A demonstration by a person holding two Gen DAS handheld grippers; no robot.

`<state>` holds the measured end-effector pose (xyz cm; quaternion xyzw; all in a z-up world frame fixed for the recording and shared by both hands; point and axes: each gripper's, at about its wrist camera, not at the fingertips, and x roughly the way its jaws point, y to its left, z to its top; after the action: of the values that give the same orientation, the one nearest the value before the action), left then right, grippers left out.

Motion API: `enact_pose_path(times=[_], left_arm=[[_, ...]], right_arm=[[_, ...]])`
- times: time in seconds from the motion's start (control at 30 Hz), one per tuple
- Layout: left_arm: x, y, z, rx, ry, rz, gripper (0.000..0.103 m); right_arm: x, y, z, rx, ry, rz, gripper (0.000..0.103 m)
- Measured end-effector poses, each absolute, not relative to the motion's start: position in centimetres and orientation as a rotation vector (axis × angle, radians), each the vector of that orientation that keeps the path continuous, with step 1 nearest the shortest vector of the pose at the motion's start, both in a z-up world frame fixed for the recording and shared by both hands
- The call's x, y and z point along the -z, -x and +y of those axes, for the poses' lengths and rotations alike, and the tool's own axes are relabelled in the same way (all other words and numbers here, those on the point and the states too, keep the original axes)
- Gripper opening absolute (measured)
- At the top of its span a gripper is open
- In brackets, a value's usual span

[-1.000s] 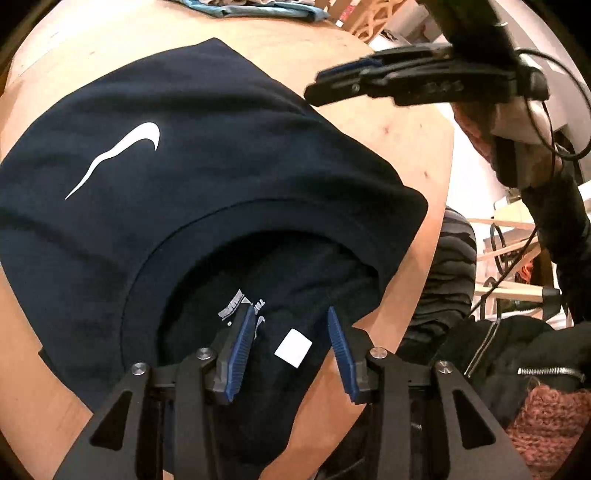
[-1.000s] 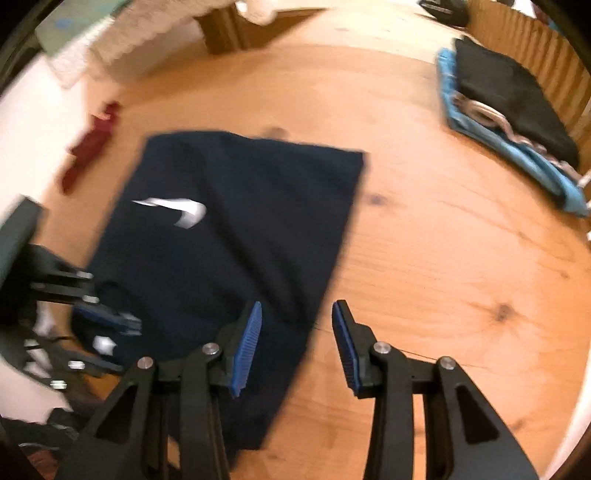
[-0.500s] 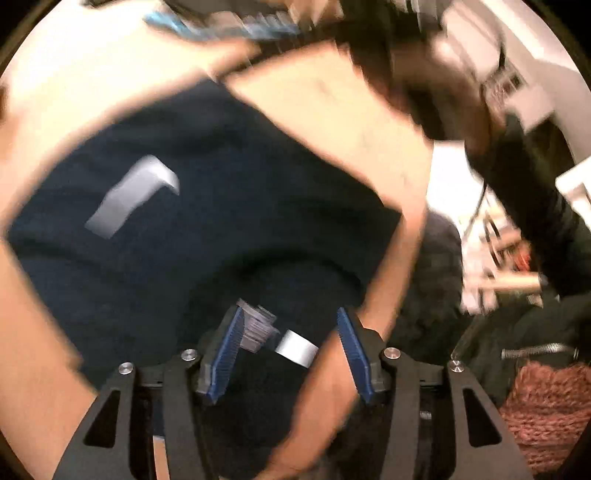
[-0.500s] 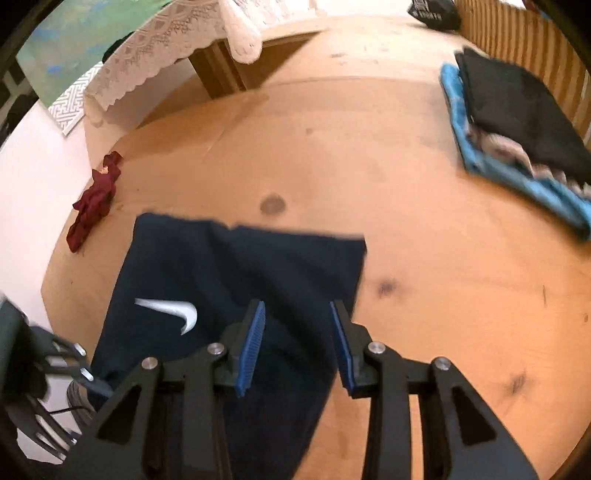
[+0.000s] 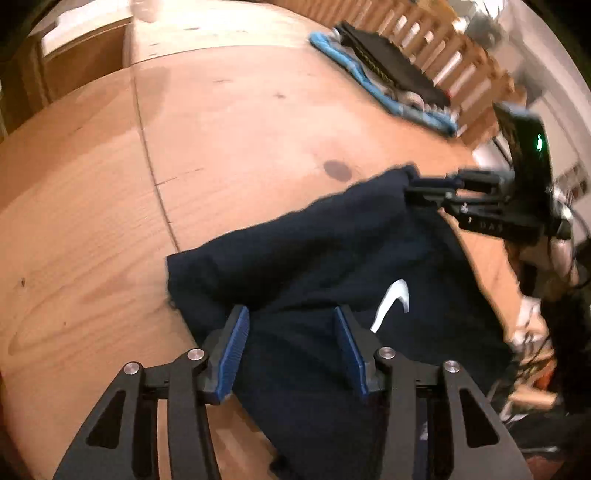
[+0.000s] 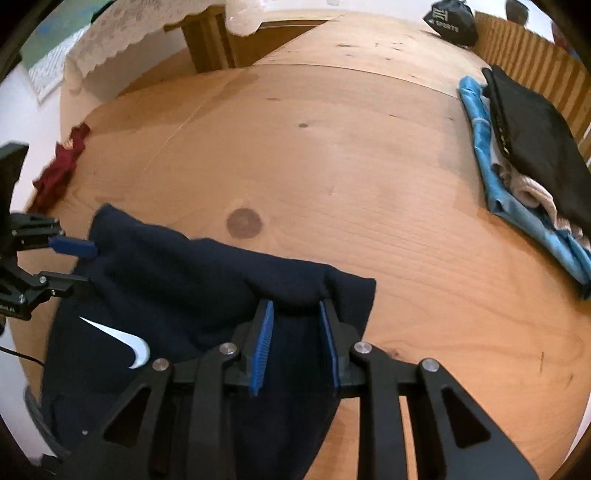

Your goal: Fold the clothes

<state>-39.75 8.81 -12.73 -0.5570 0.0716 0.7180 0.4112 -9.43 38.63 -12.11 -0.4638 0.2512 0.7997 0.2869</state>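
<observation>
A navy sweatshirt [image 5: 314,258] with a white swoosh [image 5: 393,306] lies on the round wooden table [image 5: 221,129]. My left gripper [image 5: 293,332] stands over its far edge near one corner. Its jaws are closing, with cloth lying between the blue pads and not pinched. In the right wrist view the sweatshirt [image 6: 184,280] bunches up at its other far corner between the closing fingers of my right gripper [image 6: 295,314], which press on the fold. The right gripper [image 5: 417,188] also shows in the left wrist view, and the left gripper [image 6: 79,266] in the right wrist view.
A stack of folded clothes [image 6: 524,147], black on top of blue, sits at the table's right side by a wooden slatted rail [image 5: 443,62]. A red cloth [image 6: 59,170] lies at the left rim, and a black bag [image 6: 448,22] at the far edge.
The left gripper swung from the collar and label over to the sweatshirt's far edge. The right gripper came down onto the other corner of that edge, its jaws narrowed, and the cloth there now bunches up.
</observation>
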Motion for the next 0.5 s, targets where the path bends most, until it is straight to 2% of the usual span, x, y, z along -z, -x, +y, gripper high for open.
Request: enact_pose_path(times=[0.13, 0.2, 0.37, 0.5], left_arm=[[11.4, 40.9, 9.8, -1.845, 1.308, 0.171, 0.047], [12.6, 41.8, 10.5, -1.841, 1.331, 0.159, 0.047], [15.3, 42.9, 11.0, -1.892, 1.355, 0.222, 0.048], [14.8, 42.8, 10.0, -1.946, 1.363, 0.174, 0.046]], right_arm=[[10.8, 9.7, 39.0, -2.214, 1.141, 0.737, 0.025], [11.4, 10.6, 39.6, -2.212, 1.157, 0.776, 0.025], [13.2, 10.9, 41.1, -2.112, 1.206, 0.719, 0.026], [11.9, 7.4, 42.0, -2.104, 1.056, 0.902, 0.029]])
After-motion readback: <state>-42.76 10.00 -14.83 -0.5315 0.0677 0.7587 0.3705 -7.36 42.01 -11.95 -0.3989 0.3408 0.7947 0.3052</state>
